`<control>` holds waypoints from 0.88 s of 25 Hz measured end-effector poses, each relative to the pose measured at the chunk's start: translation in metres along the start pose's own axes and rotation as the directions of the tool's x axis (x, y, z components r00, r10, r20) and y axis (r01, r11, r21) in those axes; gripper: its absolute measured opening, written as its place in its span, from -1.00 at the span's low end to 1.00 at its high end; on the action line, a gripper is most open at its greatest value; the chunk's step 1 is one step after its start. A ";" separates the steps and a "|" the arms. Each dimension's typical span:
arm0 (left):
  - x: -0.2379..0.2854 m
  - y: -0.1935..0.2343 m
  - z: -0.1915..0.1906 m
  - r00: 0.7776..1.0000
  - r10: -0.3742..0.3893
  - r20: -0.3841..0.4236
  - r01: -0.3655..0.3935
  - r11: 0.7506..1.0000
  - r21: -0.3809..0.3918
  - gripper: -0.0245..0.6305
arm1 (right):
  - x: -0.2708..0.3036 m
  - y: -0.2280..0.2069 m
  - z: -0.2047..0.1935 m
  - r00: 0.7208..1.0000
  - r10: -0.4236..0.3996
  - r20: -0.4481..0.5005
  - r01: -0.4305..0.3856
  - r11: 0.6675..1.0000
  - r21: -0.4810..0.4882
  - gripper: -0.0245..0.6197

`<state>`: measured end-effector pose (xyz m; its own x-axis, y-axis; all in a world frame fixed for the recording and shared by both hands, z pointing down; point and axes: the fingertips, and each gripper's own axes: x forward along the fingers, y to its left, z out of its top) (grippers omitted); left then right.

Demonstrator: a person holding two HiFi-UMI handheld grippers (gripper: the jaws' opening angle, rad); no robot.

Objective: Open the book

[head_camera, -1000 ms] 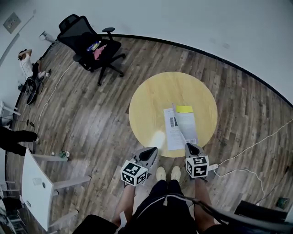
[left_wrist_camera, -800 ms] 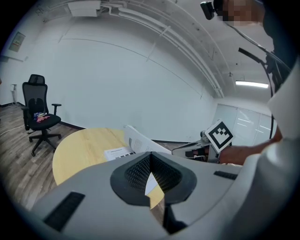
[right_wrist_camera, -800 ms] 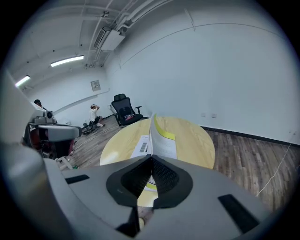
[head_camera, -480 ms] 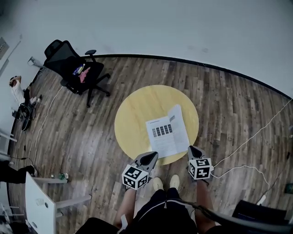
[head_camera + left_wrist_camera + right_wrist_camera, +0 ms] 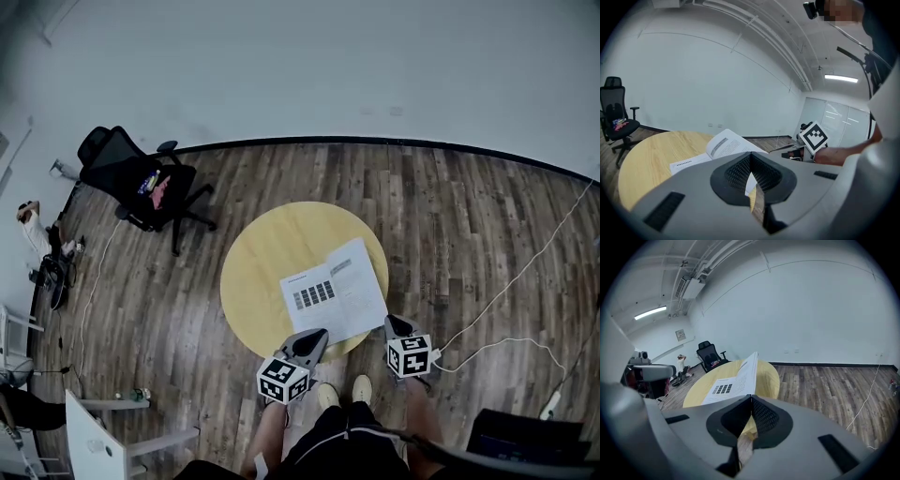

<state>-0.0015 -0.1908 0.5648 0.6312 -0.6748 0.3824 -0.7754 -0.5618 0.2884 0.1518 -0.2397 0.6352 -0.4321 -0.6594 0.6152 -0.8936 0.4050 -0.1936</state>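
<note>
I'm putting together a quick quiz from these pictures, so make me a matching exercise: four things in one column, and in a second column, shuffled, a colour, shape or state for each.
Things:
1. book
2. table
3. chair
4. cable

Descriptions:
A. black, standing at the far left in the head view
B. thin and white, trailing off to the right
C. lying open, pages up
D. round and yellow

Pairs: 1-C, 2-D, 3-A, 4-B
</note>
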 end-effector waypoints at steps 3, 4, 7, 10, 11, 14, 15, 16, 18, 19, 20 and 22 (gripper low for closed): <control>0.014 0.000 0.001 1.000 -0.001 -0.012 0.001 1.000 -0.006 -0.92 | 0.007 -0.013 -0.005 1.000 0.002 -0.019 -0.002 1.000 0.011 -0.90; 0.019 0.001 0.001 1.000 -0.001 -0.017 0.001 1.000 -0.007 -0.92 | 0.010 -0.017 -0.007 1.000 0.002 -0.028 -0.001 1.000 0.015 -0.90; 0.032 0.005 -0.003 0.999 -0.006 -0.033 0.005 1.000 -0.012 -0.92 | 0.020 -0.027 -0.019 0.999 0.002 -0.055 0.000 0.999 0.034 -0.89; 0.044 0.009 -0.010 0.999 -0.007 -0.052 0.006 1.000 -0.018 -0.92 | 0.029 -0.035 -0.028 0.997 0.005 -0.077 -0.001 0.999 0.049 -0.90; 0.047 0.010 -0.012 0.998 -0.007 -0.058 0.006 1.000 -0.022 -0.92 | 0.032 -0.038 -0.031 0.996 0.005 -0.085 -0.001 0.999 0.053 -0.89; 0.057 0.016 -0.019 0.997 -0.005 -0.074 0.002 0.999 -0.036 -0.92 | 0.042 -0.048 -0.039 0.994 0.003 -0.108 0.004 0.998 0.063 -0.89; 0.059 0.018 -0.022 0.997 -0.003 -0.080 0.000 0.999 -0.041 -0.92 | 0.045 -0.051 -0.042 0.993 0.002 -0.115 0.006 0.998 0.066 -0.89; 0.062 0.021 -0.025 0.996 -0.002 -0.085 -0.002 0.999 -0.045 -0.92 | 0.048 -0.054 -0.045 0.993 0.001 -0.120 0.008 0.998 0.069 -0.89; 0.067 0.025 -0.028 0.996 0.002 -0.093 -0.006 0.999 -0.049 -0.92 | 0.054 -0.062 -0.050 0.991 -0.002 -0.132 0.013 0.997 0.077 -0.89; 0.070 0.026 -0.029 0.995 0.002 -0.098 -0.007 0.999 -0.047 -0.92 | 0.057 -0.066 -0.052 0.990 -0.005 -0.139 0.016 0.997 0.081 -0.89; 0.073 0.026 -0.030 0.995 0.002 -0.103 -0.006 0.999 -0.041 -0.92 | 0.059 -0.071 -0.055 0.989 -0.007 -0.146 0.019 0.996 0.084 -0.89; 0.078 0.025 -0.033 0.993 0.000 -0.114 -0.004 1.000 -0.029 -0.92 | 0.063 -0.080 -0.061 0.987 -0.012 -0.157 0.026 0.996 0.087 -0.89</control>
<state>0.0272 -0.2415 0.6310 0.6245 -0.6161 0.4800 -0.7780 -0.5451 0.3125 0.2035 -0.2754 0.7359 -0.3968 -0.5565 0.7300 -0.9117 0.3312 -0.2432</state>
